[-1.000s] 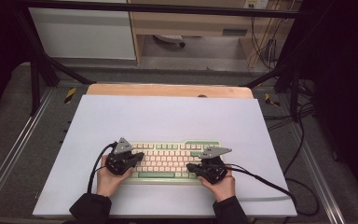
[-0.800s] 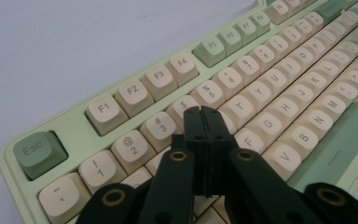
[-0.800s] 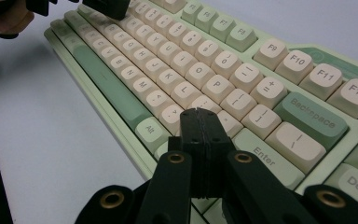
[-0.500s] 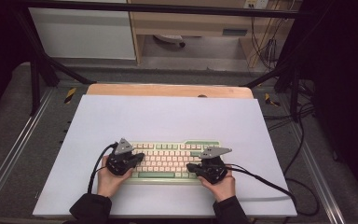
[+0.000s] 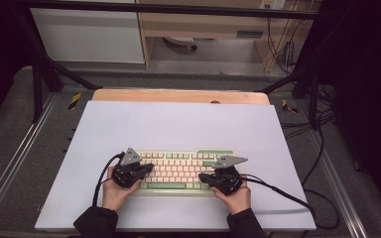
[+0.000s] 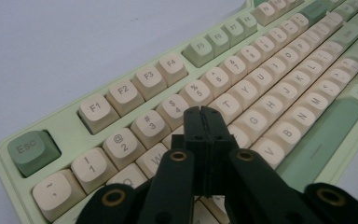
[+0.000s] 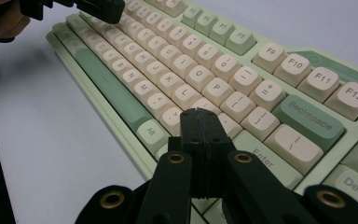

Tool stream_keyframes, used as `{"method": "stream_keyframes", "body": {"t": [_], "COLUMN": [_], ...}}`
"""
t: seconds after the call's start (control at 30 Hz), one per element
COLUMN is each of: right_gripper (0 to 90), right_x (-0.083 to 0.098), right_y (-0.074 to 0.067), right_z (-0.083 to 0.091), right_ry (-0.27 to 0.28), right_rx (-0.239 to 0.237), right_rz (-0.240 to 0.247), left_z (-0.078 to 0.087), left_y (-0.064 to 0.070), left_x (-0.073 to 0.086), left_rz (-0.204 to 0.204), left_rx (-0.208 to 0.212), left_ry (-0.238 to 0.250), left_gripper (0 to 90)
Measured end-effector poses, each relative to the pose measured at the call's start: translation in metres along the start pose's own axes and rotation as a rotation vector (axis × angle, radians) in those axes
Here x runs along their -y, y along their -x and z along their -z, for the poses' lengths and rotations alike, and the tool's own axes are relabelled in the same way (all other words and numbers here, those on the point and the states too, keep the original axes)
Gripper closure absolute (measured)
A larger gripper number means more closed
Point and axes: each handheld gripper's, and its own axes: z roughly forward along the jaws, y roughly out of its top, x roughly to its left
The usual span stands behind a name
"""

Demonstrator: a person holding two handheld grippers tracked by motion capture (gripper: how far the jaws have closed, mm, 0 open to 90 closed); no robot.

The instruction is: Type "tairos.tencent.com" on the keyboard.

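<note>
A person seated at a white-topped table (image 5: 178, 124) poises two hand-held grippers over a pale green keyboard (image 5: 178, 171) with cream keycaps, apparently to type on it with the closed tips. The keyboard lies at about 6 o'clock on the table, close to the person's edge, its long side running from 9 to 3 o'clock. The left gripper (image 5: 146, 168) sits over the keyboard's 9 o'clock end; in the left gripper view its fingers (image 6: 204, 122) are pressed together with nothing between them, the tip hanging just above the upper letter row near the 3 and 4 keys. The right gripper (image 5: 204, 177) sits over the 3 o'clock end; in the right gripper view its fingers (image 7: 199, 122) are likewise together and empty, the tip near the keys left of Enter (image 7: 265, 158) and below Backspace (image 7: 310, 120). Whether either tip actually touches a keycap cannot be told from these angles. Judging by the pose, the work looks to be at its start or between keystrokes: both tools are in place, no key is visibly depressed, and the pressing itself appears to lie ahead. No container stands on the table; only the keyboard rests on its surface.
</note>
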Motion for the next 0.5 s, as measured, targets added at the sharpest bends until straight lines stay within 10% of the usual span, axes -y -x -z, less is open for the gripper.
{"method": "stream_keyframes", "body": {"t": [0.5], "right_gripper": [90.0], "right_x": [-0.004], "right_y": [-0.005], "right_z": [-0.001], "right_ry": [0.01], "right_rx": [-0.018], "right_rz": [0.0], "left_z": [0.015], "left_y": [-0.002], "left_x": [0.006], "left_rz": [0.01], "left_rx": [0.008], "left_ry": [0.016], "left_gripper": [90.0]}}
